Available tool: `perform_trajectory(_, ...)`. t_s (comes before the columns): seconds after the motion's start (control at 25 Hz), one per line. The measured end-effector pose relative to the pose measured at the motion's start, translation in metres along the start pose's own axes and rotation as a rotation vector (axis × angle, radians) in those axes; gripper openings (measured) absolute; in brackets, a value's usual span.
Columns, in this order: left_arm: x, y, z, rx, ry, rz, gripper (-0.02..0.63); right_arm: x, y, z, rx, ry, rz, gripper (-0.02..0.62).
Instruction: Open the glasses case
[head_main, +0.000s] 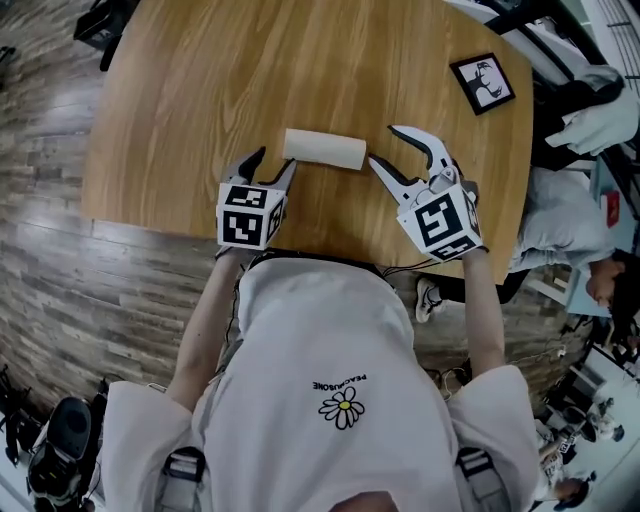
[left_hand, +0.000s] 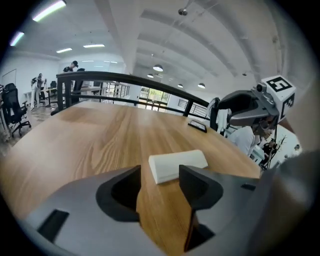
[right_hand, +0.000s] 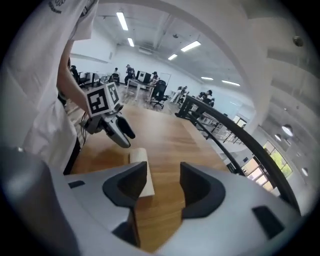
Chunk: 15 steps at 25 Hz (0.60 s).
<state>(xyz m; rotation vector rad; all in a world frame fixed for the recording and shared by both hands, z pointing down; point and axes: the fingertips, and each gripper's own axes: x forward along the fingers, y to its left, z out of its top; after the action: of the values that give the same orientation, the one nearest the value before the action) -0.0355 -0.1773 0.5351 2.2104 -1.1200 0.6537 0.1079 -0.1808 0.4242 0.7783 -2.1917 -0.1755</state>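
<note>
A cream glasses case (head_main: 324, 148) lies closed on the round wooden table (head_main: 200, 90), lengthwise across my front. My left gripper (head_main: 270, 165) hovers at the case's left end, open, with nothing between its jaws. To the right of the case's other end, my right gripper (head_main: 398, 152) stands open and empty as well. In the left gripper view the case (left_hand: 177, 165) lies just beyond the jaws, slightly right of the gap. The right gripper view shows the case (right_hand: 141, 170) partly hidden behind the left jaw, with the left gripper (right_hand: 117, 129) past it.
A black-framed picture (head_main: 482, 83) lies on the table at the far right. The table's near edge (head_main: 330, 255) runs just under both grippers. A seated person (head_main: 560, 225) is off the table's right side. A dark railing (left_hand: 125, 80) runs beyond the table's far edge.
</note>
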Motion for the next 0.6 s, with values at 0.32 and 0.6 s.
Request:
perform_trajectory(0.32, 0.024, -0.001, -0.030, -0.054, 0.137, -0.026, 0.218, 0.032, 0.034, -0.042, -0.218, 0.164, 0.151, 0.216)
perform_trajectory(0.6, 0.035, -0.003, -0.035, -0.065, 0.215, -0.068, 0.210, 0.065, 0.059, -0.074, -0.302, 0.237, 0.226, 0.236)
